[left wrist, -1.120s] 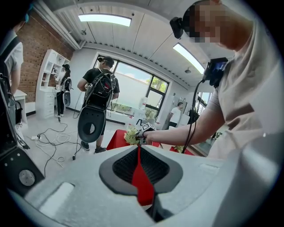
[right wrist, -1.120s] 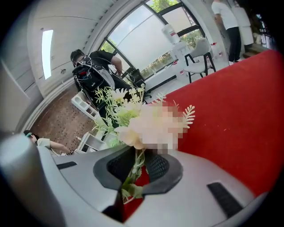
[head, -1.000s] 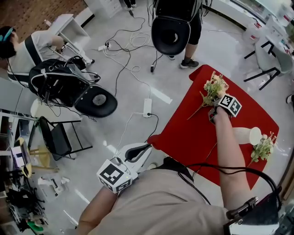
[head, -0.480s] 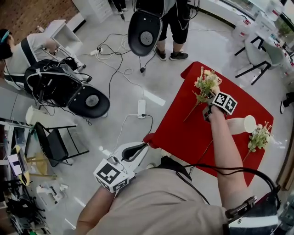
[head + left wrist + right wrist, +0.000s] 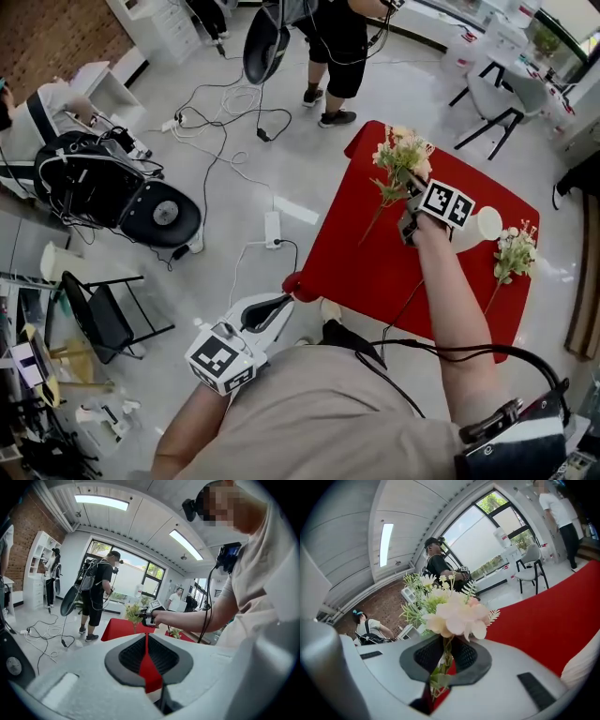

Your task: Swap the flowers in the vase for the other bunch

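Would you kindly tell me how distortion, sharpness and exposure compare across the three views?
Head view: evenly lit and sharp, lines bowing toward the edges. Left gripper view: heavy fisheye with black corners, ceiling lights blown out. Right gripper view: same fisheye; the bouquet near the lens looks slightly soft, the window overexposed.

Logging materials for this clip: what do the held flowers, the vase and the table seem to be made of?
The held flowers look artificial: pale matte petals like fabric, and stiff, even leaves like plastic. The vase is white, smooth and matte, either ceramic or plastic; the look leaves it open. The table is an even matte red with a soft rounded corner, so it may be cloth-covered.
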